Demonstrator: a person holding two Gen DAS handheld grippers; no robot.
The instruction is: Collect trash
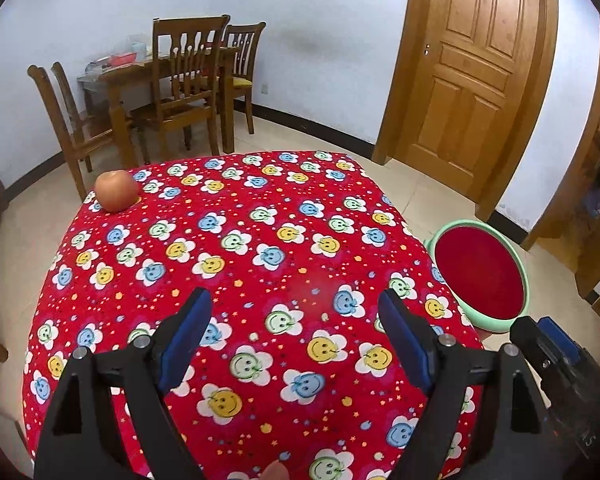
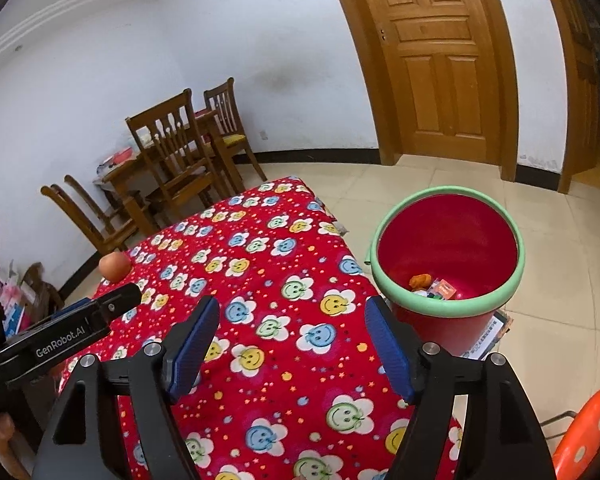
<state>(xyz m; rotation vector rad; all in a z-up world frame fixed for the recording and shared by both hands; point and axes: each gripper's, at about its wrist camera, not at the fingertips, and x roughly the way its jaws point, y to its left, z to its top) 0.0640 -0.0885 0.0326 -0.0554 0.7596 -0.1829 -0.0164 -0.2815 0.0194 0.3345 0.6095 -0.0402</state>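
A red bin with a green rim (image 2: 452,308) stands on the floor by the table's right edge; several scraps of trash (image 2: 432,286) lie at its bottom. It also shows in the left wrist view (image 1: 512,322). An apple (image 1: 117,191) sits at the far left corner of the table, which is covered in a red smiley-flower cloth (image 1: 260,272); the apple also shows in the right wrist view (image 2: 115,266). My left gripper (image 1: 296,308) is open and empty above the cloth. My right gripper (image 2: 292,320) is open and empty above the table's right side, near the bin.
A wooden dining table with chairs (image 1: 172,92) stands by the far wall. A wooden door (image 1: 476,80) is at the back right. An orange stool (image 2: 588,432) is at the near right on the tiled floor. The left gripper's body (image 2: 68,332) shows at the right view's left.
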